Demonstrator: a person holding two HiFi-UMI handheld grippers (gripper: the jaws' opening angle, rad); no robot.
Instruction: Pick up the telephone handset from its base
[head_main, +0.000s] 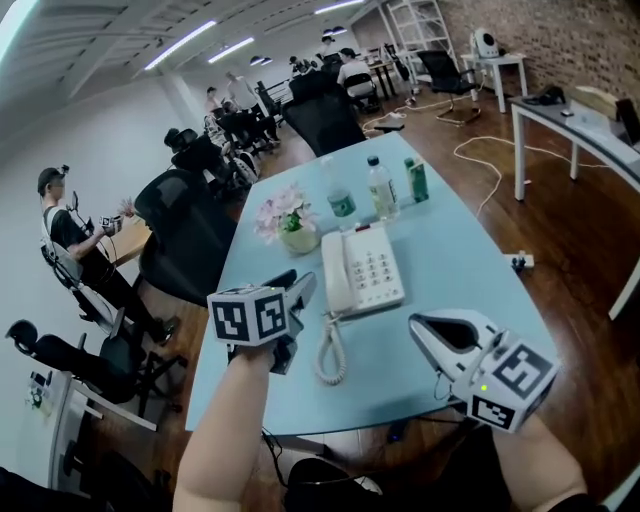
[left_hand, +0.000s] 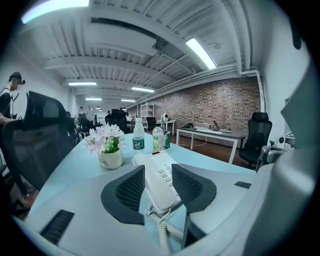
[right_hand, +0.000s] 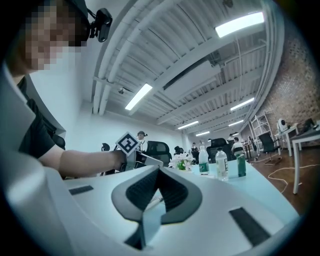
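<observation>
White telephone (head_main: 365, 268) on light-blue table (head_main: 455, 265), handset (head_main: 336, 274) resting on its left side (coiled cord (head_main: 330, 356) curls below), left gripper (head_main: 300, 290) just beside handset.

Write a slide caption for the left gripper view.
The left tool, jaws open, frames the white telephone on the table.

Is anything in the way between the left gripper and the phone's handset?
Nothing visible does. The left gripper sits close beside the handset, with only bare table between them. The flower pot and bottles stand farther back.
</observation>
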